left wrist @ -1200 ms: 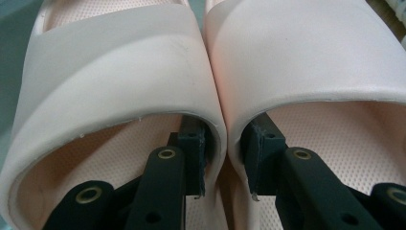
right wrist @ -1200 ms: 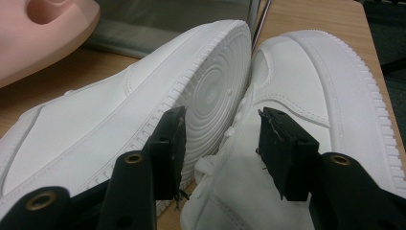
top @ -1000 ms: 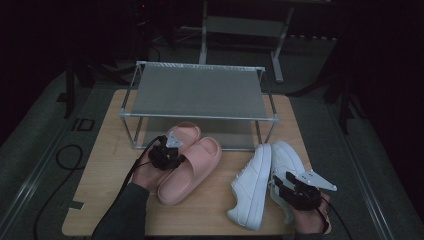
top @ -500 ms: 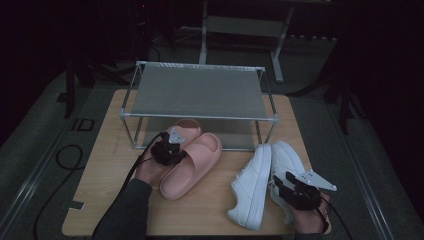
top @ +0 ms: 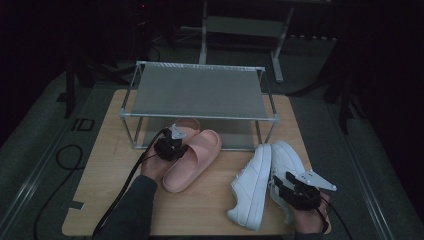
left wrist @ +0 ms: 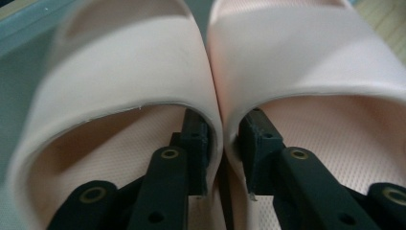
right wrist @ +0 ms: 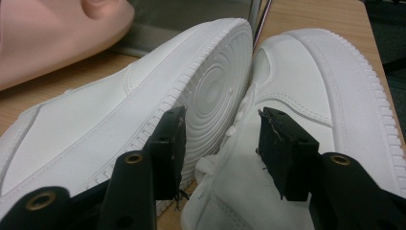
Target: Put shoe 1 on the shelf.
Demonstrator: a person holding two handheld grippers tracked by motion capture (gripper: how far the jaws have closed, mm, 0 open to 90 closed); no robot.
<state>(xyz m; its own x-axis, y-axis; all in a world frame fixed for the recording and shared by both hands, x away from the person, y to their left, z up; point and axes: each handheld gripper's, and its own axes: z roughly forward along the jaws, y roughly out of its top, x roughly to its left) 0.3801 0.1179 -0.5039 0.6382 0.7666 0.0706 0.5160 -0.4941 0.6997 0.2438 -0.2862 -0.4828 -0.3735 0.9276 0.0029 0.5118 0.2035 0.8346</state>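
Observation:
Two pink slides [top: 192,160] lie side by side in front of the rack. My left gripper [top: 172,145] has one jaw inside each slide, and the two inner walls [left wrist: 218,115] are pinched between its pads. These jaws have just been closing on those walls. At the front right lies a pair of white sneakers, one tipped on its side [top: 252,187], the other upright [top: 287,160]. My right gripper [top: 282,187] is at their heels. One pad rests on the tipped sneaker's sole [right wrist: 210,96] and the other on the upright sneaker [right wrist: 316,81], shut on the pair.
A metal rack [top: 200,92] with a mesh top shelf stands at the back of the wooden table [top: 115,165]. Its front legs rise just beyond both pairs of shoes. A cable trails from the left gripper off the table's front left.
My left gripper and the pink slides have slid a little away from the person, toward the rack. The right gripper and the sneakers have stayed put.

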